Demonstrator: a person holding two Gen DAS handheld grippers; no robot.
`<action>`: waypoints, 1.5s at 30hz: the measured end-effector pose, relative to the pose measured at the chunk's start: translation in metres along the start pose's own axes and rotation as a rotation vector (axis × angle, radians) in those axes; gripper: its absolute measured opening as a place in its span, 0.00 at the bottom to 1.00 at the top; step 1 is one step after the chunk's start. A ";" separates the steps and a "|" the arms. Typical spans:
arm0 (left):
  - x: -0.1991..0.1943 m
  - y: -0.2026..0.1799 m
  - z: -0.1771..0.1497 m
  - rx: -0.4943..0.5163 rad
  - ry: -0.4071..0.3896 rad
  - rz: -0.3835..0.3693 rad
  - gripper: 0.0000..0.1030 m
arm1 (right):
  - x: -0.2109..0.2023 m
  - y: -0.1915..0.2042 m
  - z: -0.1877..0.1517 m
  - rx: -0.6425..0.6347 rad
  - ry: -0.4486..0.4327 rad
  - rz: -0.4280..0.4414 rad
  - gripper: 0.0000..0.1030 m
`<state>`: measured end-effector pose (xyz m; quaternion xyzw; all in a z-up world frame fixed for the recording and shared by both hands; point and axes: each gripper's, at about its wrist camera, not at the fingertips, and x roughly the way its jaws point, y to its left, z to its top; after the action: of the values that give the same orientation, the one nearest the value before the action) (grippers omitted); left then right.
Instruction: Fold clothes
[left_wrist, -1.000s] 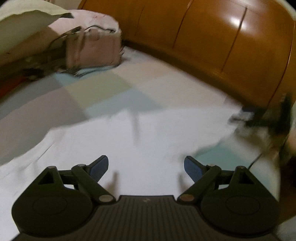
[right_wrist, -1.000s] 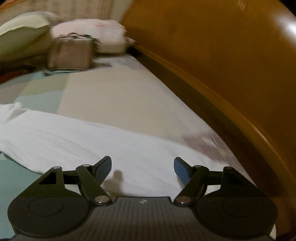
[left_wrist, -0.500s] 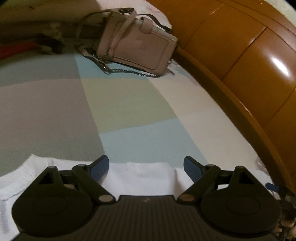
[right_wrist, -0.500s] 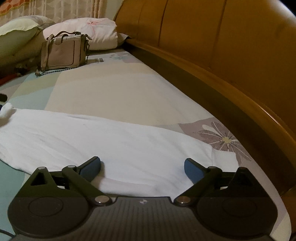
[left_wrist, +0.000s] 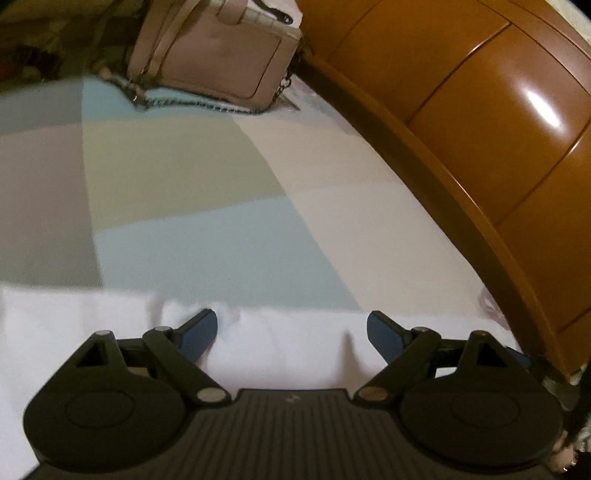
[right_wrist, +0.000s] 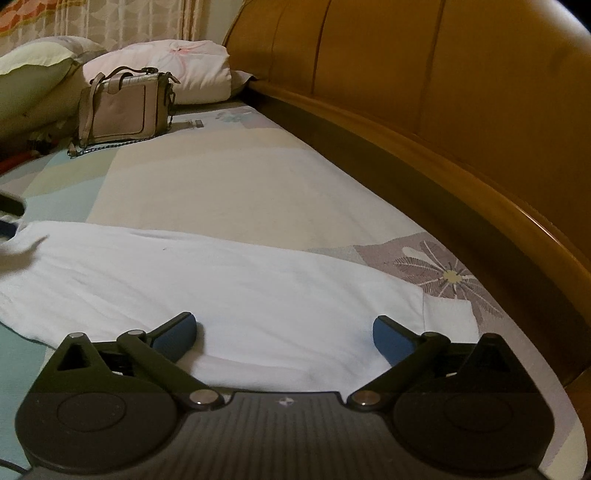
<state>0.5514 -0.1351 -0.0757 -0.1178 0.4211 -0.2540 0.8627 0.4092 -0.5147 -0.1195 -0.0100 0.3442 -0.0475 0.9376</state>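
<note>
White garment (right_wrist: 221, 288) nearer both tools than before

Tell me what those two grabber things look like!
Both look alike. The left hand-held gripper and right hand-held gripper each have two blue fingertip pads on black linkage arms with silver pivot pins, round black discs at the sides, and a ribbed dark-grey body bearing a tiny logo.

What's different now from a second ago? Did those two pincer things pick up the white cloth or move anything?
Nothing was picked up. The left tool swung from over the middle of the white garment toward its far edge, so the pink handbag now looks closer. The right tool dropped slightly lower over the garment. Both stayed open and empty; garment, handbag and pillows lie where they did.
</note>
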 end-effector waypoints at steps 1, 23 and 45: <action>0.001 -0.001 0.001 0.000 0.001 0.002 0.86 | 0.000 0.000 0.000 0.000 0.000 0.001 1.00; -0.011 -0.013 0.000 0.054 0.041 0.131 0.86 | -0.152 0.079 -0.036 -0.196 -0.044 0.079 1.00; -0.130 -0.035 -0.109 0.308 0.094 0.152 0.87 | -0.013 0.026 0.000 -0.015 0.056 -0.026 1.00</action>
<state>0.3870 -0.0934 -0.0417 0.0600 0.4247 -0.2546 0.8667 0.4019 -0.4876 -0.1122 -0.0204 0.3704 -0.0575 0.9269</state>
